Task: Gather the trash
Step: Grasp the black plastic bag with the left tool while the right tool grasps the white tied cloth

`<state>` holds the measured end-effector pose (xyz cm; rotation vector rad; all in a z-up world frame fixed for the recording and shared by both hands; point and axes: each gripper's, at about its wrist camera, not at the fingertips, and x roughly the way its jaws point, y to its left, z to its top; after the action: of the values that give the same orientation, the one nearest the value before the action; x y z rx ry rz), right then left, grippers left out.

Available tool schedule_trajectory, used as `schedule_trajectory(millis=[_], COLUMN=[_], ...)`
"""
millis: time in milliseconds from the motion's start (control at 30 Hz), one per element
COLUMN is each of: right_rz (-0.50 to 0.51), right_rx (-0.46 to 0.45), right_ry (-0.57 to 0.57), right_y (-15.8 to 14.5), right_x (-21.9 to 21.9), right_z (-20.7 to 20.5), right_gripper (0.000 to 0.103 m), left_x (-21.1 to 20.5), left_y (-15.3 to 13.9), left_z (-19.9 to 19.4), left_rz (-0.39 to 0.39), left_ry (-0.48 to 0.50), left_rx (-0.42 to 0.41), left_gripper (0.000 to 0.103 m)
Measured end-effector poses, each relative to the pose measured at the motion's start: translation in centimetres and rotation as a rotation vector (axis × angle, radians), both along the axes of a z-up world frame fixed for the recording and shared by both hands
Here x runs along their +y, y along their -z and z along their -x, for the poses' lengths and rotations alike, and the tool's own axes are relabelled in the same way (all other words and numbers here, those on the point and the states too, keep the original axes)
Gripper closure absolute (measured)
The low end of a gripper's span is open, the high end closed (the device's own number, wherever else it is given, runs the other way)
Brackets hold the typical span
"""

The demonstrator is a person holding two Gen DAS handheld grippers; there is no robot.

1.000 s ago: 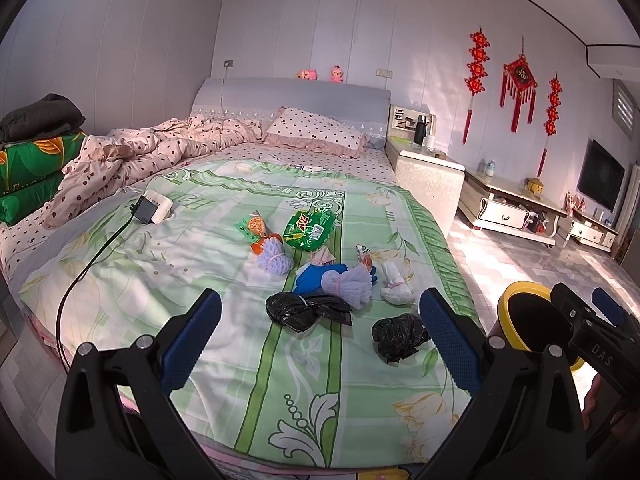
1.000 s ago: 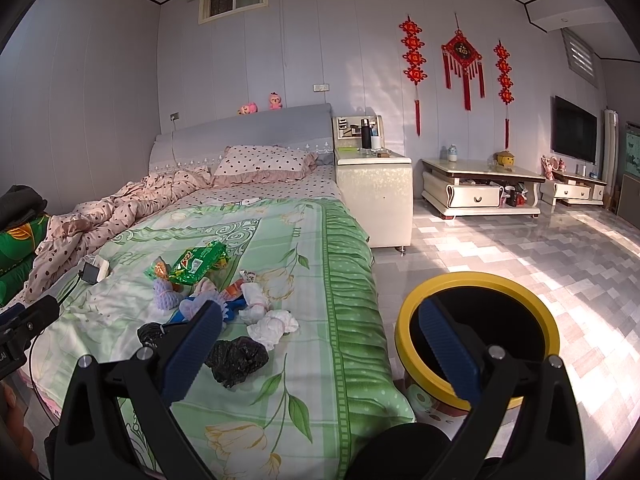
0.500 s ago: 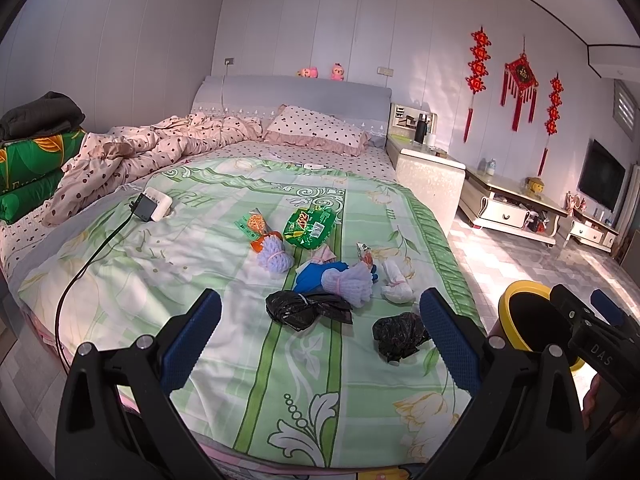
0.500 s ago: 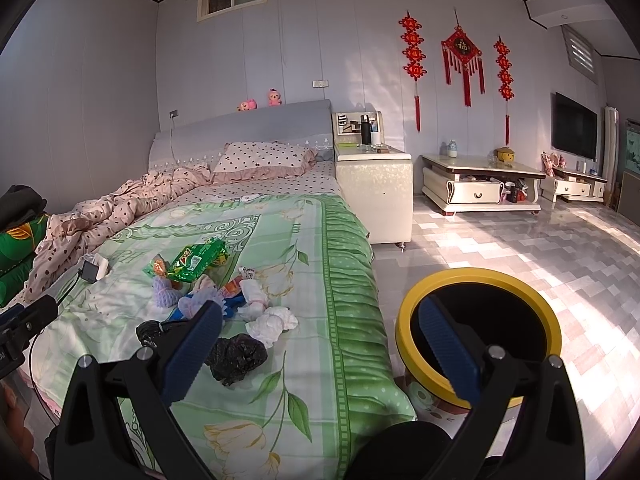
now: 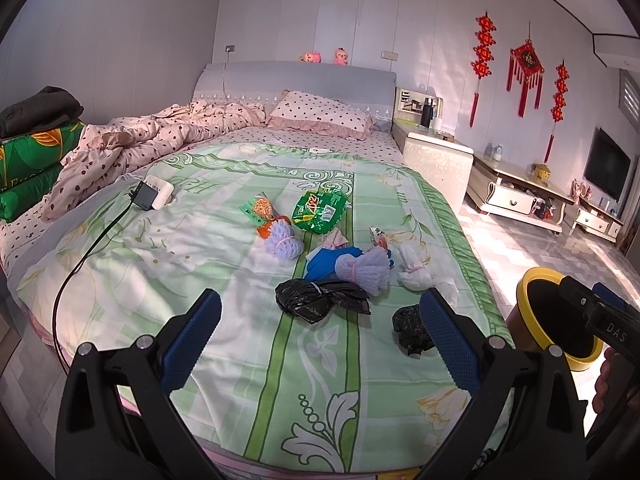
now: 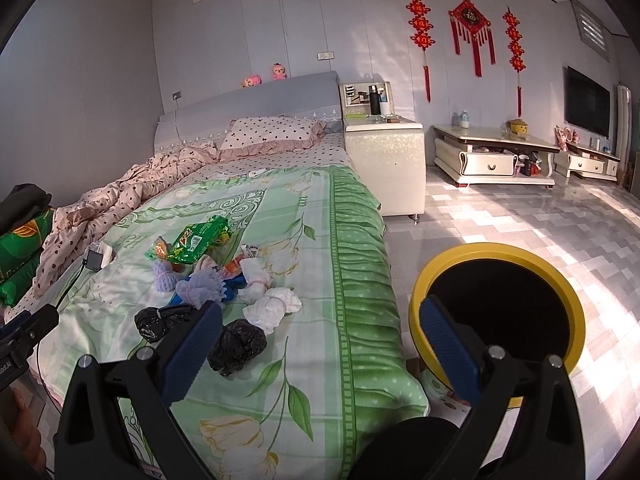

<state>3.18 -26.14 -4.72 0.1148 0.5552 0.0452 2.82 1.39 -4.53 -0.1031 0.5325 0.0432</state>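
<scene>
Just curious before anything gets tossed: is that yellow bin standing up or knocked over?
Upright. The bin stands on the floor beside the bed, its round yellow rim facing up. Its inside is too dark to tell whether it holds anything.

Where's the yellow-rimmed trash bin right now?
The trash bin stands on the tiled floor beside the bed's green frilled edge, low right in both wrist views, directly ahead of the open right gripper.

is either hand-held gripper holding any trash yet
No. The left hand-held gripper and right hand-held gripper are both open and empty.
</scene>
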Motion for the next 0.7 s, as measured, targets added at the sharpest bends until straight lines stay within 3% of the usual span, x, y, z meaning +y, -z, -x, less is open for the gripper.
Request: schedule_trajectory(millis=[233, 400, 700], right_rz=[-0.052, 0.050, 0.104], right_rx=[0.150, 0.216, 0.376], right_ry=[-0.092, -0.111, -0.189], right_y=[1.5, 2.6, 5.8], right_x=[-0.2, 0.8, 2.6], right_z=[-4.5, -8.2, -14.8], right_gripper=[0.008, 0.008, 0.008], left_x=[2.1, 2.7, 3.5], left_y=[2.5, 4.4, 7.9], left_z=[-3.9, -7.6, -13.9], left_rz=[0.009, -0.023, -0.079], left_ry=[0.005, 0.017, 0.020], left_rx=[0.106, 0.150, 0.243], left_gripper=[0.008, 0.008, 0.008])
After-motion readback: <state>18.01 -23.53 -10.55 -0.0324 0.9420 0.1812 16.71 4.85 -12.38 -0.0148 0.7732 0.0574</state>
